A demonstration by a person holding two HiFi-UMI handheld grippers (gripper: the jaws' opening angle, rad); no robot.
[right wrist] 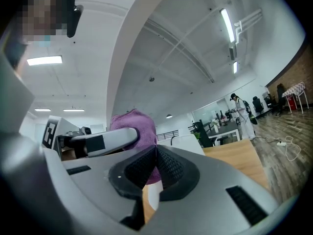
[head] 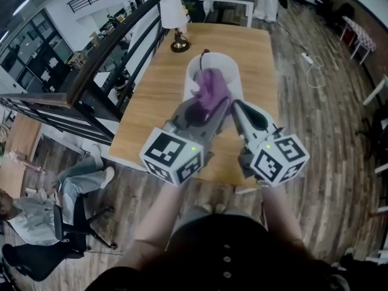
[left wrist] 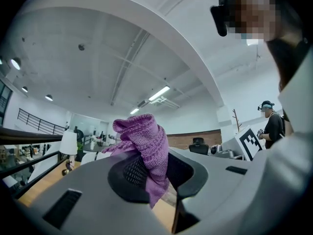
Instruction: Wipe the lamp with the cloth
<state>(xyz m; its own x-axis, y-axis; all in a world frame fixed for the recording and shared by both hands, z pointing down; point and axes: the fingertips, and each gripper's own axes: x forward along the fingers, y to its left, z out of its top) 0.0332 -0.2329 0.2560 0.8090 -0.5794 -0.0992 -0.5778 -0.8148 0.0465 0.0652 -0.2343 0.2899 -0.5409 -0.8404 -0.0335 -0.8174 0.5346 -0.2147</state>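
The lamp [head: 174, 22], white-shaded on a dark base, stands on the far left corner of the wooden table [head: 151, 102], well apart from both grippers. Nearer the middle of the table sits a white round bowl [head: 193, 71]. The left gripper [head: 212, 105] reaches out above the table towards the bowl, and the right gripper [head: 234, 103] lies close beside it, the two tips nearly meeting. The purple cloth [head: 209, 88] is bunched up in the left gripper, above the bowl. In the left gripper view the fingers of the left gripper [left wrist: 151, 175] pinch the cloth [left wrist: 144, 136], which bulges out past the tips and hangs a little below the pads. In the right gripper view the right gripper [right wrist: 155, 151] has its fingers pressed together at the tips, with the cloth [right wrist: 132, 124] just beyond them, not between them.
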